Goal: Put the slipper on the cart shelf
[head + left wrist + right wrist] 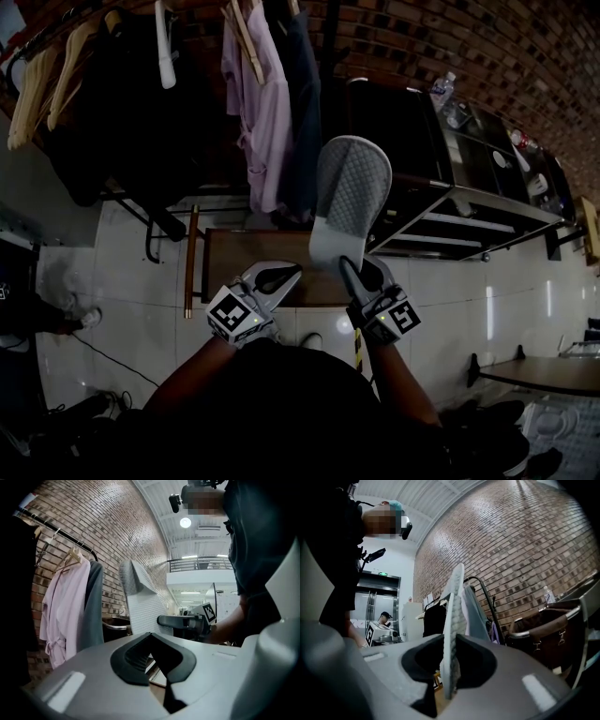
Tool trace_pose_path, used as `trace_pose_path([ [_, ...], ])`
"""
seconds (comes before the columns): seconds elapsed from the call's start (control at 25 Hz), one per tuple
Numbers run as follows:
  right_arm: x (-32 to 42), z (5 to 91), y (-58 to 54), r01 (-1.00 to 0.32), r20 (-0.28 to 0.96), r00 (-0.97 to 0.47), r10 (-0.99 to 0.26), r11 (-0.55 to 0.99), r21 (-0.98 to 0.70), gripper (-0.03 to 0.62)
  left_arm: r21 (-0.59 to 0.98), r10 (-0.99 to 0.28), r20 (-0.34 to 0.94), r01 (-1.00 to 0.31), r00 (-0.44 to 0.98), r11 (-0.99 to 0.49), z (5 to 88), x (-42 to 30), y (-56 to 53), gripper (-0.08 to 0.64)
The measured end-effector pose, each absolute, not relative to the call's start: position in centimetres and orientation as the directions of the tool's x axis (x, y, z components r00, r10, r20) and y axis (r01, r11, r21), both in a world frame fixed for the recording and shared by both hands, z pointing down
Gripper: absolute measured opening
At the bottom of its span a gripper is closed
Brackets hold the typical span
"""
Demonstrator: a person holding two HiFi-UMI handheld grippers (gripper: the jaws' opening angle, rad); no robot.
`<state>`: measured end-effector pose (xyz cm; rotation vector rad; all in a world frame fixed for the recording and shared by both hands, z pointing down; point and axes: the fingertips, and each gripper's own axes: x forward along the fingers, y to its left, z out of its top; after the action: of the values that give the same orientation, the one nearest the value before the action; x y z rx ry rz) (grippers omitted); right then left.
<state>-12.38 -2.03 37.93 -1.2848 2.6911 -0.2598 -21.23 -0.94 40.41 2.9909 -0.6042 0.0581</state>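
My right gripper [349, 265] is shut on the heel end of a grey slipper [349, 202] and holds it upright, its textured sole turned toward me. In the right gripper view the slipper [452, 634] stands edge-on between the jaws of that gripper [450, 667]. My left gripper [281, 278] sits just left of it, shut, with nothing between its jaws. The left gripper view shows the slipper [140, 606] and the right gripper [187, 620] beyond my left gripper [154, 653]. The metal cart [469, 211] with its shelves stands to the right, behind the slipper.
A clothes rack with a pink robe [267, 112] and dark garments hangs ahead, against the brick wall. A low wooden table [244, 258] stands under the grippers. Bottles [445, 89] and dishes rest on the cart's top. A person's feet [80, 319] and cables are at the left.
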Motion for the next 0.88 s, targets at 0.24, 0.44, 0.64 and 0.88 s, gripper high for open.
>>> trace_pose_path([
  [0.24,-11.9,38.5,-2.2,-0.775,-0.042,-0.597,-0.801,0.59,-0.224,0.066,0.092,-0.361,0.068,-0.367,0.93,-0.926,41.4,-21.0,-1.5,0.006],
  [0.44,-9.8,39.7,-1.2,-0.832,0.0,-0.511,-0.86,0.495,-0.25,0.066,0.116,-0.269,0.066,-0.275,0.961,-0.954,41.9,-19.0,-1.9,0.005],
  [0.64,-7.2,40.8,0.0,-0.878,0.037,-0.422,-0.906,0.399,-0.263,0.066,0.117,-0.164,0.069,-0.172,0.984,-0.978,43.3,-16.0,-1.9,0.006],
  [0.88,-2.9,41.1,2.3,-0.917,0.045,-0.32,-0.946,0.297,-0.267,0.066,0.128,-0.048,0.057,-0.055,0.997,-0.99,43.0,-11.1,0.1,0.006],
])
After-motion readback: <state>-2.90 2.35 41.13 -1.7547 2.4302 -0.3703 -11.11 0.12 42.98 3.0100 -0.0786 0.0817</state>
